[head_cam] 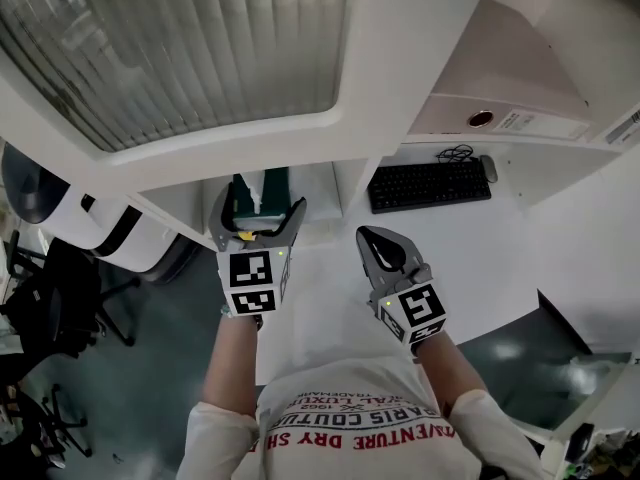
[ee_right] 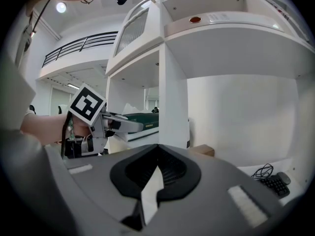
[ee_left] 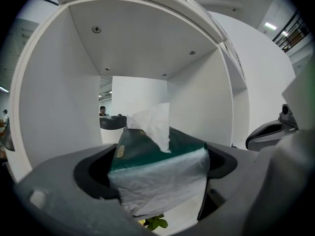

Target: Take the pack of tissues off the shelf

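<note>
head view first: the left gripper [head_cam: 257, 209] is up at the open white shelf compartment [head_cam: 322, 200], its two grey jaws either side of the dark green and clear plastic pack of tissues [head_cam: 262, 189]. the pack sits right at the front edge of that cubby. the right gripper [head_cam: 372, 236] hangs lower, just in front of the shelf, near nothing. a black keyboard [head_cam: 430, 185] lies on the desk off to the right, well clear of it all.

left gripper view: the claw is clenched on the pack [ee_left: 160, 168], plastic wrap bunched between the pads and a white tissue sticking up out of the top. can't tell if the bottom has come off the shelf board.

right gripper view: jaws pressed together with nothing in them. past them you see the other gripper out at the cubby with the green pack.

so i'd say the grab is done and the pull-out is what's in hand. next move looks like drawing it straight back toward the body, keeping the squeeze steady since that soft wrap could slip.
</note>
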The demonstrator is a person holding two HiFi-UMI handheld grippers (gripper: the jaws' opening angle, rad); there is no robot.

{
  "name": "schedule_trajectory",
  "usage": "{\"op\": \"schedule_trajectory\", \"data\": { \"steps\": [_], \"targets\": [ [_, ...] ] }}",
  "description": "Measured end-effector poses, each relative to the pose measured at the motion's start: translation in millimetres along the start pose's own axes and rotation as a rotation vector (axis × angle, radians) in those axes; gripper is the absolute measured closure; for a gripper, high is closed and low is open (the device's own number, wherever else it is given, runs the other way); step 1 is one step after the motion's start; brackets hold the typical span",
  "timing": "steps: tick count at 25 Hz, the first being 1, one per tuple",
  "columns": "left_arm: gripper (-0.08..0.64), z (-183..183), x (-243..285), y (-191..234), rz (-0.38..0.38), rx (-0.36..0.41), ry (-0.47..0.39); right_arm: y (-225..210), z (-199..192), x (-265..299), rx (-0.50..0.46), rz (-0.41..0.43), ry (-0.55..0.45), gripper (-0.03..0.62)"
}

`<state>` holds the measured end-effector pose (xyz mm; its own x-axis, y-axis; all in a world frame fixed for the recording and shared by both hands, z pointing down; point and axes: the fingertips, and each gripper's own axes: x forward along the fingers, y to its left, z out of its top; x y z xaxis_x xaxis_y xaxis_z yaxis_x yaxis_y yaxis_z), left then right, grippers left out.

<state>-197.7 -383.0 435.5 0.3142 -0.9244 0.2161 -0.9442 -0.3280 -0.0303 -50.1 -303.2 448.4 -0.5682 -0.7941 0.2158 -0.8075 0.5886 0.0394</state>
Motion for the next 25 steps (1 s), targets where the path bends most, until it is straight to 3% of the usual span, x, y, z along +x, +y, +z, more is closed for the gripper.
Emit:
{"op": "schedule_trajectory", "data": {
  "steps": [8,16,25],
  "targets": [
    [0.089,2.2,-1.8,6.0,0.053,0.024,-0.018,0.8,-8.8,-1.5,0.005,-0.001,0.022,0.591],
    [0.123,15.9,-19.3,-5.4,0.027,0.059,-0.058,-1.2,-4.9,-20.6,0.0,-0.023,0.008,0.591],
    [0.121,30.4,-80.3,-30.3,-0.006,0.058,-0.113,12.4,0.8,-53.8,-0.007,-0.004,-0.029,0.591]
  ]
}}
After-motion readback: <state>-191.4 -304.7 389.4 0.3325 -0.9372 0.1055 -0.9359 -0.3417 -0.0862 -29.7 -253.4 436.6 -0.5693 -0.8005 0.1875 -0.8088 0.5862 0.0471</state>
